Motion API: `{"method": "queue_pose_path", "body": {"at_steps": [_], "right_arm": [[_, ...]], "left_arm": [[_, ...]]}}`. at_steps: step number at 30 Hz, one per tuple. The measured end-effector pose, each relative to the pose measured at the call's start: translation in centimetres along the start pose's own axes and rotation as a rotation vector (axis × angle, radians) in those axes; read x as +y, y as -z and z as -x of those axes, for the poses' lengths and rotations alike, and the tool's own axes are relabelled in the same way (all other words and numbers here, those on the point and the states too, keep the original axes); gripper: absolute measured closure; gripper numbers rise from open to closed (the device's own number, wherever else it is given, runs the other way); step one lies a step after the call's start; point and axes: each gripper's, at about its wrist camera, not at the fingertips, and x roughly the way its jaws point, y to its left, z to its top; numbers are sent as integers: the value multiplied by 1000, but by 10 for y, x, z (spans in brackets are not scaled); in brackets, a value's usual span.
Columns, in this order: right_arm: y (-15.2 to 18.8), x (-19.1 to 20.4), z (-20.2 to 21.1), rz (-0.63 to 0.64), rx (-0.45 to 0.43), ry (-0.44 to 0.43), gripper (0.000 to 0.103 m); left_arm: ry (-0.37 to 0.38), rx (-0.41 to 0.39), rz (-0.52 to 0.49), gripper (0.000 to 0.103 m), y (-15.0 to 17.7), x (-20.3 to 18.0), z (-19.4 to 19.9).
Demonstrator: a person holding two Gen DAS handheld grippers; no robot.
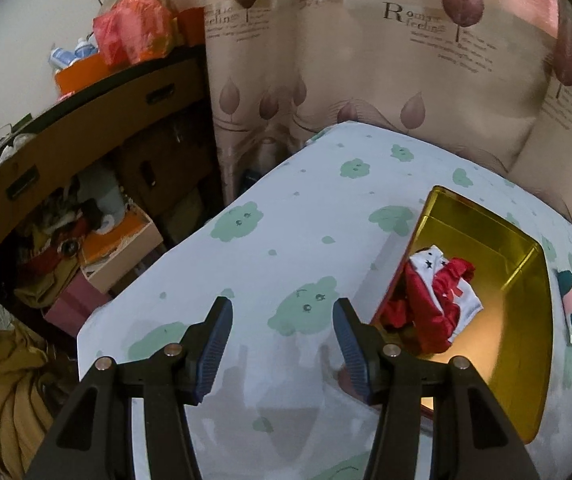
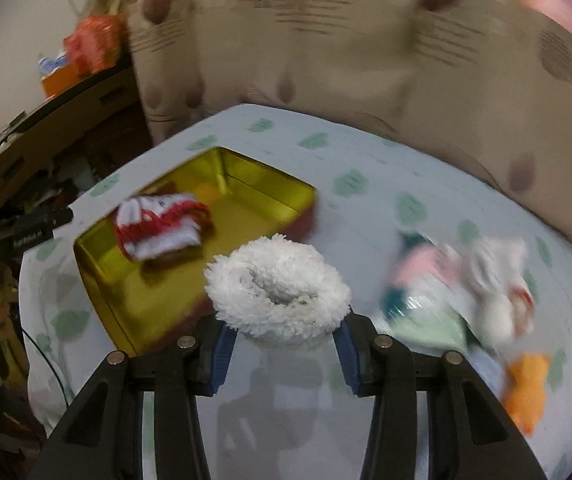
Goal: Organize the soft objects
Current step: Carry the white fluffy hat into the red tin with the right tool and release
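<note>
My right gripper (image 2: 284, 344) holds a fluffy white ring (image 2: 280, 290) between its blue pads, raised over the worktop (image 2: 366, 216). At ten o'clock from it sits the gold tin (image 2: 142, 304) with a red-and-white garment (image 2: 160, 226) inside. Blurred soft toys (image 2: 466, 292) lie at three o'clock. My left gripper (image 1: 282, 346) is wide and holds nothing.

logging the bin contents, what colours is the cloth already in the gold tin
Red and white cloth, with small dark stars on the white part; sharpest in the left wrist view.

fluffy white item (image 2: 280, 292), red-white cloth (image 2: 158, 226) in tin (image 2: 98, 264)
</note>
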Motion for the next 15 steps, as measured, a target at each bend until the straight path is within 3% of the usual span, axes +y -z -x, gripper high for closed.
{"method": "queue_pose_path", "body": {"at_steps": [5, 15], "right_arm": [[-33, 24, -32, 42, 6, -16, 61], [-89, 50, -123, 76, 113, -23, 61]], "left_arm": [[-4, 14, 22, 49, -2, 7, -4], [1, 49, 63, 49, -3, 17, -14]]}}
